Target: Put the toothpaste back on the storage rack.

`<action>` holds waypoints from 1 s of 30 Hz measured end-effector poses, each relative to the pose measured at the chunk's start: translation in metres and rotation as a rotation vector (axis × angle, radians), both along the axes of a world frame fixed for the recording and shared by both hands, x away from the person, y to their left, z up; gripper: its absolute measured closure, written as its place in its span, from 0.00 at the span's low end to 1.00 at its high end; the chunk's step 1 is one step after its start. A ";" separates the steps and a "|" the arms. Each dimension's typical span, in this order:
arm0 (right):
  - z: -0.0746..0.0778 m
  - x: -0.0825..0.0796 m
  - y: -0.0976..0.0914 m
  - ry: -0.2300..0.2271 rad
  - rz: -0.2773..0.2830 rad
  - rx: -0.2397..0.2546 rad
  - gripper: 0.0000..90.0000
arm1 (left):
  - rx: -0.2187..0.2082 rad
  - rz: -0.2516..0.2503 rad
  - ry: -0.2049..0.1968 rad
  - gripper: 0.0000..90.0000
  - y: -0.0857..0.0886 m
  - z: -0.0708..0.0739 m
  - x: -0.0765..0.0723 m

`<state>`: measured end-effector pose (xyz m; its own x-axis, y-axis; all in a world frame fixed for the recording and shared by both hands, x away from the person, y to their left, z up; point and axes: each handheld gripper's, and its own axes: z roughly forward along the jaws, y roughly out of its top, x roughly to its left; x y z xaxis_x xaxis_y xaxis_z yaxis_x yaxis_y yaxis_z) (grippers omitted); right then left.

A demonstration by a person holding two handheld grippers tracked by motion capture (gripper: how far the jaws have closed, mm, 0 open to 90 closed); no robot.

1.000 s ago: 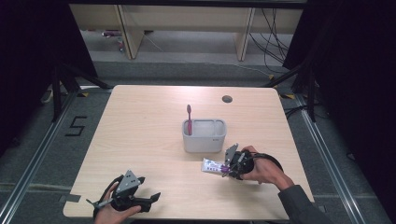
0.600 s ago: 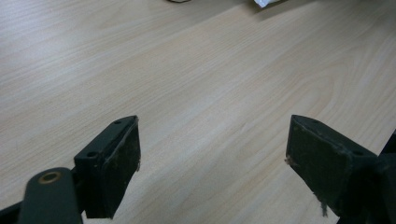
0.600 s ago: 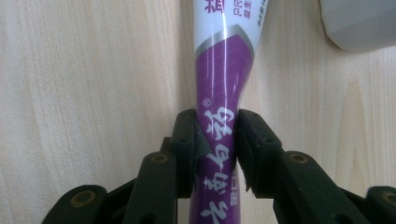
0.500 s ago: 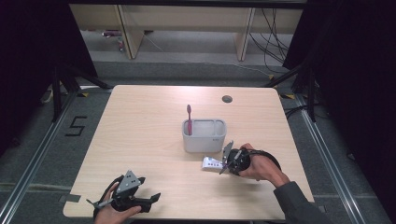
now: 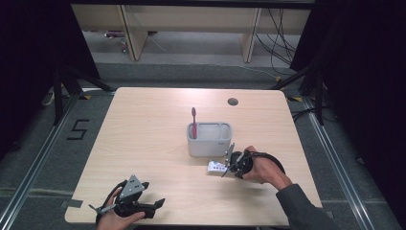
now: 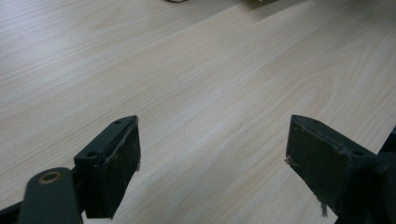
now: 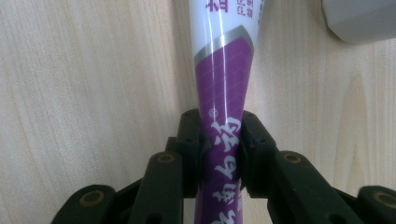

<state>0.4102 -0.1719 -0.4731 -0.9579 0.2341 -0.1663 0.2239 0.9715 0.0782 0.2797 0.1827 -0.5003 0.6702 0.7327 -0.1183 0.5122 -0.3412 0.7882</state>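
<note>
A white and purple toothpaste tube (image 5: 215, 167) lies flat on the wooden table (image 5: 143, 124), just in front of a grey two-compartment holder (image 5: 209, 139). My right gripper (image 5: 229, 165) is shut on the tube's purple end. In the right gripper view the tube (image 7: 224, 70) runs away from my right gripper (image 7: 219, 126), whose pads pinch it from both sides, and a corner of the holder (image 7: 359, 18) shows at the top right. A red toothbrush (image 5: 194, 122) stands upright in the holder's left compartment. My left gripper (image 5: 152, 194) rests open near the table's front left, and nothing lies between its jaws (image 6: 212, 140).
A round cable hole (image 5: 233, 101) sits near the table's far edge. Dark metal stands and cables flank the table on the floor, with shelving legs beyond the far edge.
The right gripper has shifted slightly left along the tube and now pinches it. The left hand and its gripper have not moved.
</note>
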 end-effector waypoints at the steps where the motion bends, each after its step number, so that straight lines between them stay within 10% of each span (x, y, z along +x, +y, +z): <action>1: 0.000 0.000 0.000 0.000 0.000 0.000 0.81 | 0.000 0.000 0.000 0.19 0.000 0.000 0.000; 16: 0.000 0.002 0.005 0.002 0.010 -0.038 0.83 | 0.018 -0.004 -0.002 0.19 0.001 0.001 0.000; 30: 0.025 -0.012 -0.012 -0.057 -0.029 0.108 0.84 | 0.003 0.005 0.003 0.20 0.000 0.001 0.000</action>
<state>0.3982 -0.1840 -0.4484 -0.9401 0.2812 -0.1926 0.2442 0.9499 0.1951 0.2795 0.1825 -0.4997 0.6660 0.7366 -0.1178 0.5163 -0.3411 0.7855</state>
